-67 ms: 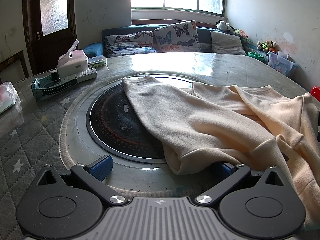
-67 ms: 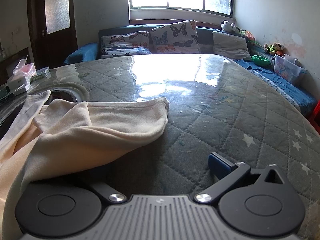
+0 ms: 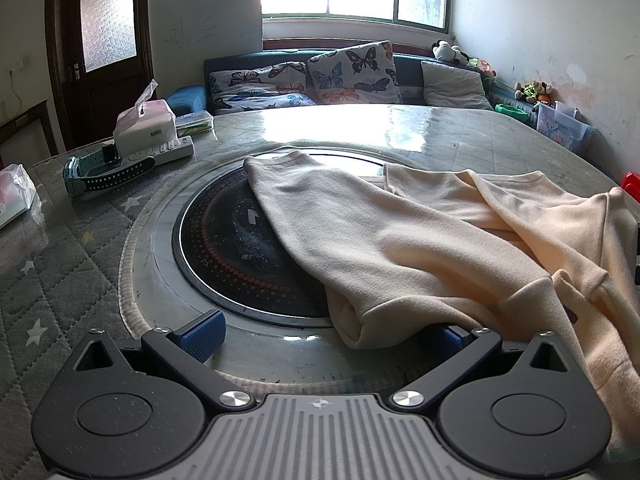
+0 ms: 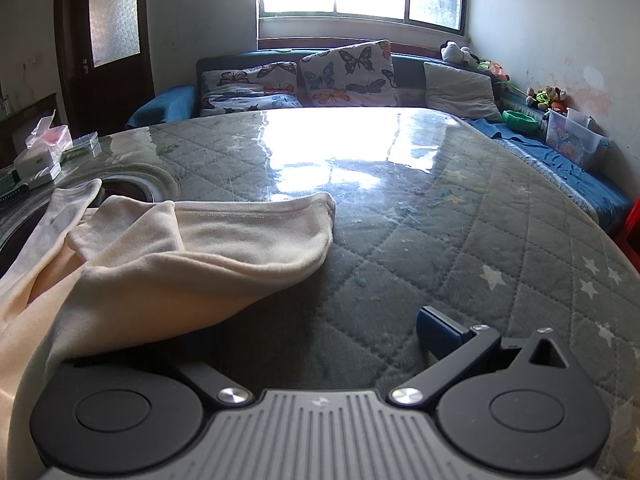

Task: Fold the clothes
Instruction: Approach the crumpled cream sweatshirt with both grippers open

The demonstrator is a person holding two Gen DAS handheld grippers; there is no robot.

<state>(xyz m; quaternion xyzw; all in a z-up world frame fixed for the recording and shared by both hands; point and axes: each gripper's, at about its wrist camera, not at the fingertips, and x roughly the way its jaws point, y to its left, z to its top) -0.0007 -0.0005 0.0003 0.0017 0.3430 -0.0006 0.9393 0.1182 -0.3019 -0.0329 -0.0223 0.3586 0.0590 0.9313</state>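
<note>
A cream garment lies crumpled on the quilted table, partly covering a round black hob. My left gripper stands open and low at the table's near edge. A folded end of the garment rests between its jaws and covers most of the right pad. In the right wrist view the same garment spreads over the left half. My right gripper is open too. Its right fingertip sits over bare table, and the cloth hides the left one.
A tissue box, a remote control and a teal strap sit at the table's far left, with a plastic bag beside them. A sofa with butterfly cushions lines the back wall. Bare quilted table stretches to the right.
</note>
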